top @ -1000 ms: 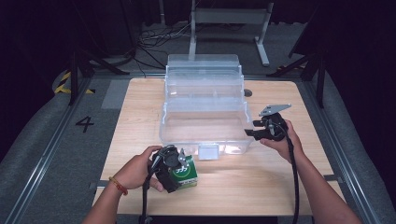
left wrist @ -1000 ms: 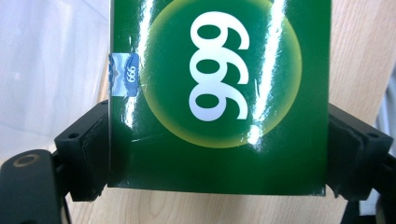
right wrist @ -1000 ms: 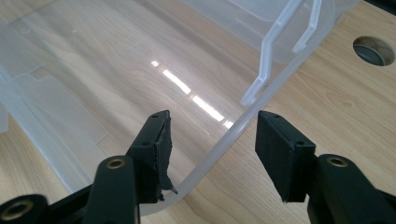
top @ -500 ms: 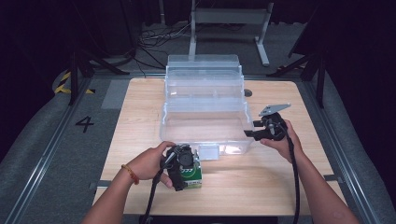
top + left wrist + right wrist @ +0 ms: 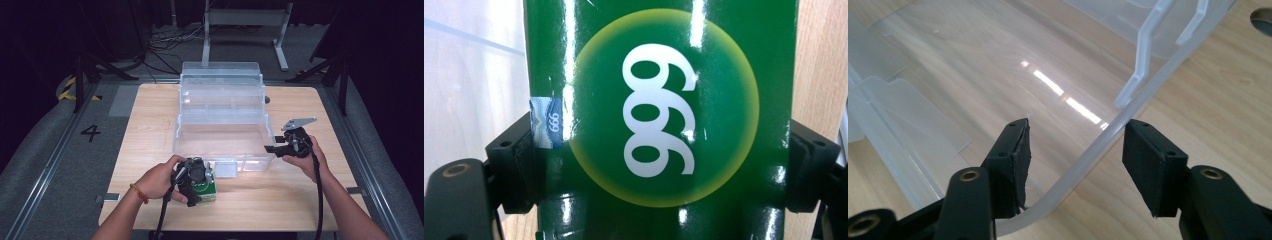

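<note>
Left claw (image 5: 202, 186) clamps green box (image 5: 664, 120) on tabletop (image 5: 150, 125), shifted right since earlier. Right claw (image 5: 1073, 165) gapes astride clear bin (image 5: 220, 115) rim, unchanged.

A pale wooden table (image 5: 150, 115), a grey floor mat (image 5: 45, 165) marked "4", perhaps a metal stand (image 5: 245, 20) behind.

Left forearm: enters from the bottom left of the high view, a red band at the wrist, angled toward the middle. Left hand (image 5: 159, 179): wrapped round the left hand-held gripper (image 5: 196, 181); jaws set wide with both pads pressed against the sides of what they clasp, and they have just closed a little.

Right forearm: enters from the bottom right. Right hand (image 5: 302, 157): holds the right hand-held gripper (image 5: 1075, 152) pointing leftward; jaws parted, pads clear of contact.
</note>
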